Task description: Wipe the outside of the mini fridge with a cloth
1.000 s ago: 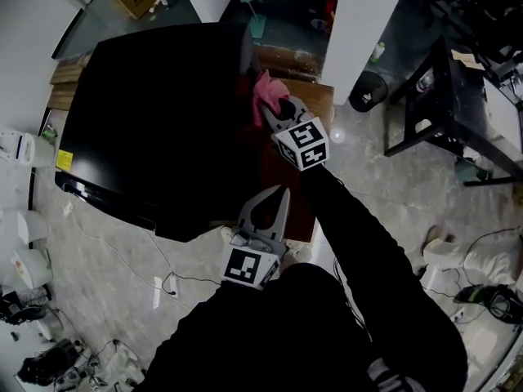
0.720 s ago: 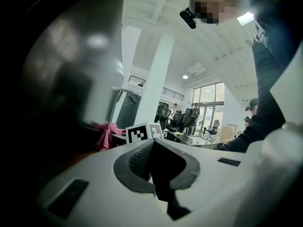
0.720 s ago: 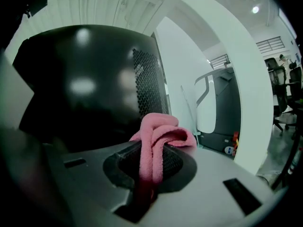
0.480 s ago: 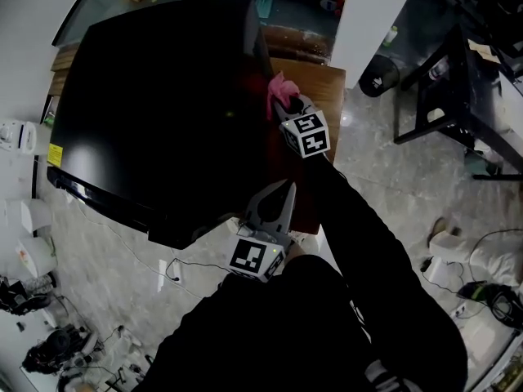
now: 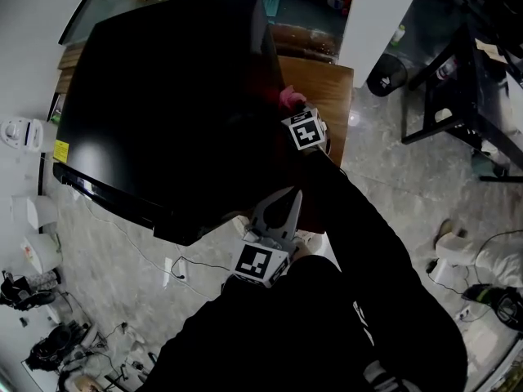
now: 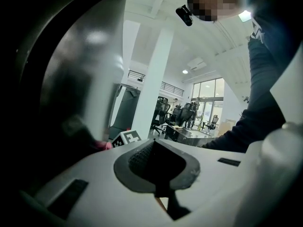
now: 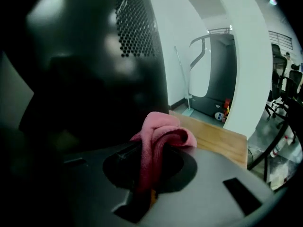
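The black mini fridge point(image 5: 163, 96) fills the upper left of the head view, seen from above. My right gripper point(image 5: 288, 104) is shut on a pink cloth point(image 5: 288, 96) and holds it against the fridge's right side, near the back. In the right gripper view the pink cloth point(image 7: 158, 141) is bunched between the jaws, with the fridge's dark side wall point(image 7: 94, 70) and its vent holes close on the left. My left gripper point(image 5: 282, 207) hangs lower, jaws shut and empty, beside the fridge's front right corner. The fridge side point(image 6: 71, 79) rises at the left in the left gripper view.
The fridge stands on a low wooden stand point(image 5: 323, 96) on a marble floor. A white pillar point(image 5: 372, 15) and a black metal table frame point(image 5: 458, 80) lie to the right. White appliances point(image 5: 20, 133) and cables point(image 5: 172, 272) sit on the floor at left.
My right gripper has slid with the cloth along the fridge's right side, lower and closer to the wall. The left gripper has barely moved.
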Demonstrator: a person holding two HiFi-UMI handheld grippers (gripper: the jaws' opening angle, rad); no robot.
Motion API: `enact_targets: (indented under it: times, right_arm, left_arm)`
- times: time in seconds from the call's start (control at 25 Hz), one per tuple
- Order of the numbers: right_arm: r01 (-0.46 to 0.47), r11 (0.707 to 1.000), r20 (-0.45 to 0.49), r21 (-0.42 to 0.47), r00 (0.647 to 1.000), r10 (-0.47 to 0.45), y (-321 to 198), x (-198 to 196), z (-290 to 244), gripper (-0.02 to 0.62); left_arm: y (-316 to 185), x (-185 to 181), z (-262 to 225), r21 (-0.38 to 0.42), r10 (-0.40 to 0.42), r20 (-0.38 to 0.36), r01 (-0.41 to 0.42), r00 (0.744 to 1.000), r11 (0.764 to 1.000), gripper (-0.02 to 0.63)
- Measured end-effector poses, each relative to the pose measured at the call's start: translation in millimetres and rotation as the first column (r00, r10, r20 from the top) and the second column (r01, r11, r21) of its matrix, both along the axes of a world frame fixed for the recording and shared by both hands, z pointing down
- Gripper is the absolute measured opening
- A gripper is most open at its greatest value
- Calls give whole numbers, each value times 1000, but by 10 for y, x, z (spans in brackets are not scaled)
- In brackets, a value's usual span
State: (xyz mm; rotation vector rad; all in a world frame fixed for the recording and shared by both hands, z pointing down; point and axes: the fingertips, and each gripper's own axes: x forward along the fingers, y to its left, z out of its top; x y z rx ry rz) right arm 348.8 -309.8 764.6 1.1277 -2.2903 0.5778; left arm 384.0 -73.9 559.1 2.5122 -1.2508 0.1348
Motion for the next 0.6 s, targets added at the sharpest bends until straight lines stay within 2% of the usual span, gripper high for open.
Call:
enact_targets:
  times: [0.08,0.16,0.4,0.6]
  right_arm:
    - [14,999,-11,-38,1000,-14,27,6,79,55]
    - [0,999,11,-35,1000,0,32,57,18,57]
    - [-54,995,75,86,996,48,245,218,-650,58]
    - [-94,973,167,209,984,60,644,334,-1523,58]
  left_arm:
    - [45,-15,-7,-3,-1,6,1,1000,1000,6]
    - [80,-29,-52,8,2,5,-2,1000,1000,6]
    - [217,-75,-333,41,50,5,-50,999,998,6]
    - [387,-92,-669,112,125,-10,-124,992,986,6]
